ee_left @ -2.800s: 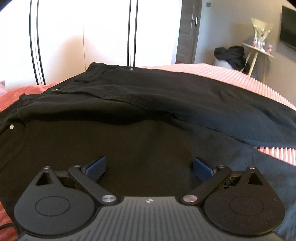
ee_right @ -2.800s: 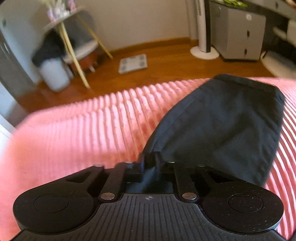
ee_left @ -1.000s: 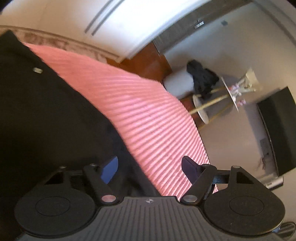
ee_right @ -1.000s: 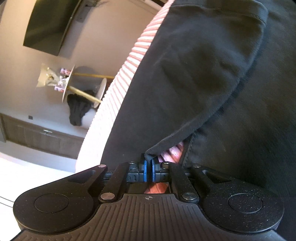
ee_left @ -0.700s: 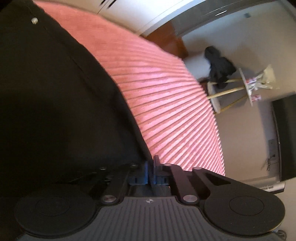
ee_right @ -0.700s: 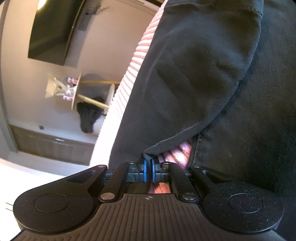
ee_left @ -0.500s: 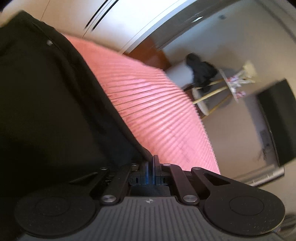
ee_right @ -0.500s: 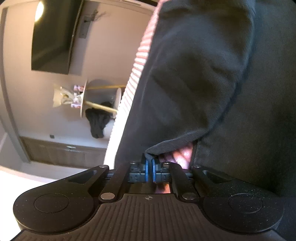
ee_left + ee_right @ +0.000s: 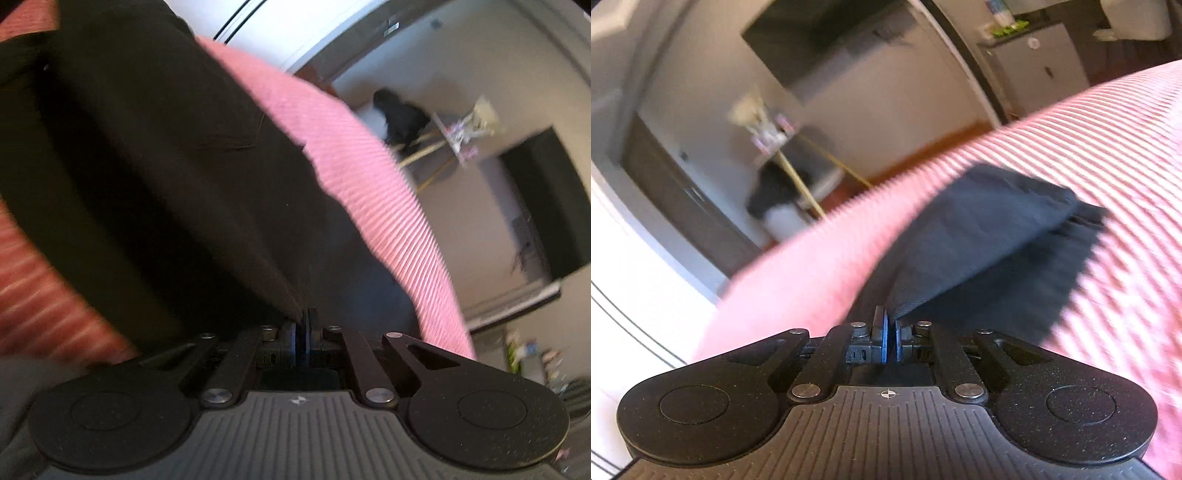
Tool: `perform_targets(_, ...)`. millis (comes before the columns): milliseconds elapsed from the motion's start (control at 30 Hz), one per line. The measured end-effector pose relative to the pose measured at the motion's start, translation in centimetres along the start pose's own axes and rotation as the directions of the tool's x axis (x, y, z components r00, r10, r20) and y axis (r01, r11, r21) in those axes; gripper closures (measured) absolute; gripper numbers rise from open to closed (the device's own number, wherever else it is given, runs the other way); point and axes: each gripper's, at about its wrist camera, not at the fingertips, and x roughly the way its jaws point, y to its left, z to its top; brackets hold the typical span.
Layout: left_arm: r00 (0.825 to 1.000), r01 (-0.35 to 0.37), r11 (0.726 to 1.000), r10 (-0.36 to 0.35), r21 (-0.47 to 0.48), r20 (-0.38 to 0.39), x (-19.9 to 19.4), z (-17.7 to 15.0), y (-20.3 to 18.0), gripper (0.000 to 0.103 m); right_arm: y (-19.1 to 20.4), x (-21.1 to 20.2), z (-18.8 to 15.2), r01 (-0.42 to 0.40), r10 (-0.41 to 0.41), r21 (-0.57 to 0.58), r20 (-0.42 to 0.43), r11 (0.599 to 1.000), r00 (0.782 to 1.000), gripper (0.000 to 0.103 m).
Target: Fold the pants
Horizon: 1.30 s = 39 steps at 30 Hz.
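**Both grippers pinch the black pants over the pink bedspread**

The pink ribbed bedspread (image 9: 373, 177) fills the widest share of both views, its ridges running in fine lines across the bed and, in the right wrist view (image 9: 1089, 122), curving up to the edge where the wooden floor shows beyond.

On it lie the black pants (image 9: 155, 155). In the left wrist view they spread from the upper left down to the gripper as one broad dark sheet with a stitched seam across it. In the right wrist view the pants (image 9: 990, 236) taper away from the gripper toward a leg end that rests on the bedspread, one layer lying over another.

The left gripper (image 9: 303, 325) has its blue-padded fingers pressed together on a fold of the pants' edge. The right gripper (image 9: 888, 332) is likewise closed to a thin slit, and the cloth runs in between the pads from the upper right.

Behind the bed a dark wall-mounted screen (image 9: 554, 206) hangs on the pale wall, and a small side table (image 9: 775, 136) on slim yellow legs carries a few blurred items, with a dark garment (image 9: 772, 192) draped below it. A grey cabinet (image 9: 1034, 62) stands further right.

No writing or brand can be read; both frames are motion-blurred
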Motion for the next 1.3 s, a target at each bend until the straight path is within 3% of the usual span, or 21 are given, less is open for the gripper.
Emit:
perform_targets(100, 0.997, -0.078, 0.997, 0.078, -0.008, 0.023, -0.5, 0.2, 1.0, 0.078, -1.4, 0.5, -0.7, 0.034, -0.031, 0.031, -0.089, 0.999, 0.996, 0.087)
perform_targets(167, 0.995, -0.067, 0.993, 0.073, -0.092, 0.068, -1.7, 0.8, 2.6, 0.039, -2.6, 0.6, -0.5, -0.002, 0.018, 0.137, -0.115, 0.991, 0.993, 0.078)
perform_targets(233, 0.985, -0.076, 0.984, 0.099, -0.160, 0.144, -3.2, 1.8, 4.1, 0.024, -3.4, 0.6, -0.6, -0.029, 0.052, 0.195, -0.112, 0.980, 0.992, 0.036)
perform_targets(367, 0.966, -0.083, 0.966, 0.138, -0.243, 0.218, -4.3, 4.2, 7.6, 0.022, -5.4, 0.3, -0.6, -0.054, 0.085, 0.314, -0.086, 0.948, 0.993, 0.042)
perform_targets(400, 0.966, -0.082, 0.964, 0.139, -0.253, 0.218, -4.3, 4.7, 8.1, 0.022, -5.8, 0.2, -0.7, -0.056, 0.090, 0.345, -0.084, 0.937, 0.992, 0.047)
perform_targets(467, 0.963, -0.075, 0.957, 0.143, -0.281, 0.230, -4.2, 5.6, 9.3, 0.022, -6.6, 0.5, -0.3, -0.054, 0.089, 0.386, -0.074, 0.921, 0.993, 0.065)
perform_targets(500, 0.966, -0.064, 0.955, 0.132, -0.290, 0.224, -3.7, 6.0, 9.7, 0.023, -6.5, 0.4, -0.1, -0.055, 0.085, 0.380, -0.062, 0.923, 0.995, 0.092)
perform_targets(533, 0.969, -0.057, 0.945, 0.130, -0.322, 0.211, -3.4, 6.2, 10.2, 0.023, -6.4, 0.5, 0.2, -0.047, 0.075, 0.358, -0.067, 0.933, 0.995, 0.097)
perform_targets(667, 0.979, -0.019, 0.935, 0.090, -0.355, 0.185, -4.0, 5.7, 11.7, 0.028, -4.2, 0.9, 2.2, -0.007, 0.020, 0.200, -0.060, 0.980, 0.998, 0.092)
perform_targets(733, 0.979, -0.016, 0.936, 0.086, -0.351, 0.186, -3.4, 6.4, 11.7, 0.028, -4.6, 0.7, 3.1, -0.008, 0.014, 0.229, -0.024, 0.973, 1.000, 0.079)
perform_targets(800, 0.979, -0.021, 0.934, 0.091, -0.356, 0.183, -3.6, 6.4, 12.1, 0.028, -5.6, 1.2, 4.1, -0.013, 0.019, 0.304, -0.018, 0.952, 1.000, 0.060)
perform_targets(833, 0.979, -0.016, 0.931, 0.089, -0.364, 0.184, -3.5, 6.2, 12.1, 0.028, -5.9, 1.5, 4.5, -0.011, 0.019, 0.327, -0.019, 0.945, 1.000, 0.059)
perform_targets(900, 0.980, -0.017, 0.920, 0.092, -0.391, 0.175, -3.4, 6.5, 12.9, 0.028, -6.4, 2.1, 5.7, -0.010, 0.015, 0.343, -0.011, 0.939, 1.000, 0.066)
perform_targets(933, 0.980, -0.011, 0.918, 0.088, -0.396, 0.178, -3.5, 6.5, 13.7, 0.028, -6.2, 2.2, 6.4, -0.011, 0.010, 0.336, 0.006, 0.942, 1.000, 0.092)
perform_targets(967, 0.980, -0.011, 0.919, 0.088, -0.394, 0.179, -3.5, 6.4, 13.7, 0.028, -5.7, 1.9, 7.3, -0.017, 0.010, 0.306, 0.024, 0.952, 1.000, 0.097)
perform_targets(1033, 0.977, -0.016, 0.929, 0.094, -0.370, 0.194, -3.8, 6.3, 13.4, 0.028, -3.8, 0.6, 8.5, -0.048, 0.031, 0.202, 0.089, 0.978, 0.996, 0.097)
perform_targets(1100, 0.972, -0.033, 0.942, 0.109, -0.335, 0.209, -4.1, 6.6, 13.0, 0.029, -1.4, -1.4, 9.1, -0.080, 0.077, 0.008, 0.194, 0.997, 0.978, 0.097)
perform_targets(1167, 0.968, -0.044, 0.951, 0.116, -0.305, 0.222, -4.7, 6.7, 12.9, 0.029, -1.4, -1.8, 9.0, -0.109, 0.114, -0.037, 0.220, 0.993, 0.969, 0.097)
perform_targets(1233, 0.964, -0.051, 0.955, 0.123, -0.291, 0.235, -5.2, 6.6, 13.0, 0.029, -3.1, -0.6, 8.7, -0.048, 0.043, 0.023, 0.182, 0.999, 0.982, 0.094)
perform_targets(1267, 0.962, -0.059, 0.956, 0.131, -0.288, 0.238, -5.5, 6.6, 13.1, 0.029, -4.4, 0.5, 8.4, 0.059, -0.066, 0.058, 0.135, 0.997, 0.989, 0.089)
perform_targets(1300, 0.960, -0.069, 0.955, 0.142, -0.289, 0.240, -5.8, 6.7, 13.3, 0.029, -5.7, 1.6, 8.1, 0.187, -0.194, 0.088, 0.069, 0.978, 0.979, 0.073)
